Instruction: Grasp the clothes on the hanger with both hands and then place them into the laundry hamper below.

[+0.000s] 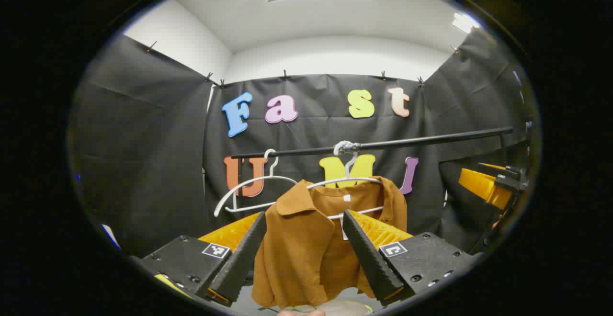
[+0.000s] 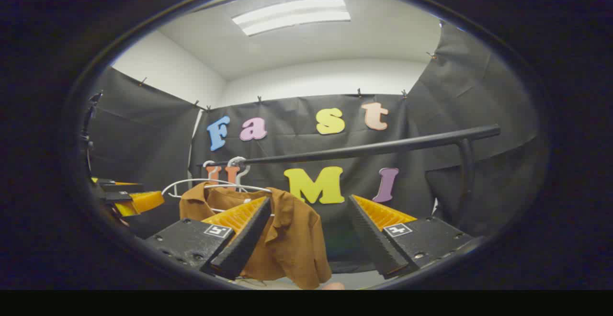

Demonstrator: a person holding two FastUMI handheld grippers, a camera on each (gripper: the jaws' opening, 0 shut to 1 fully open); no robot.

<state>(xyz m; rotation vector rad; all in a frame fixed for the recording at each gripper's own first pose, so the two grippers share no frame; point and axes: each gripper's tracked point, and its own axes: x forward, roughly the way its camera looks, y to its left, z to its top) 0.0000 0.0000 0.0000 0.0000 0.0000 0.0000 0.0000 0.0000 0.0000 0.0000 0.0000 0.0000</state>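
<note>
Left gripper (image 1: 304, 249): jaws wide apart, nothing between the pads, aimed straight at the shirt (image 1: 306, 249). Brown shirt hangs ahead between the two fingers, not touched by either, draped on a white hanger (image 1: 352, 181) hooked over the black rail (image 1: 431, 140). Second white hanger (image 1: 249, 186), bare, ahead and to the left on the same rail. Other gripper seen far right, orange and black.

Right gripper (image 2: 309, 232): also spread open, holding nothing. Shirt (image 2: 287, 244) ahead and left here, partly behind the left finger (image 2: 244, 242); contact not clear from this angle. Hanger (image 2: 230, 187) above it, rail (image 2: 373, 149) running across ahead. Left gripper's orange body (image 2: 136, 201) at far left. Hamper not made out below.
</note>
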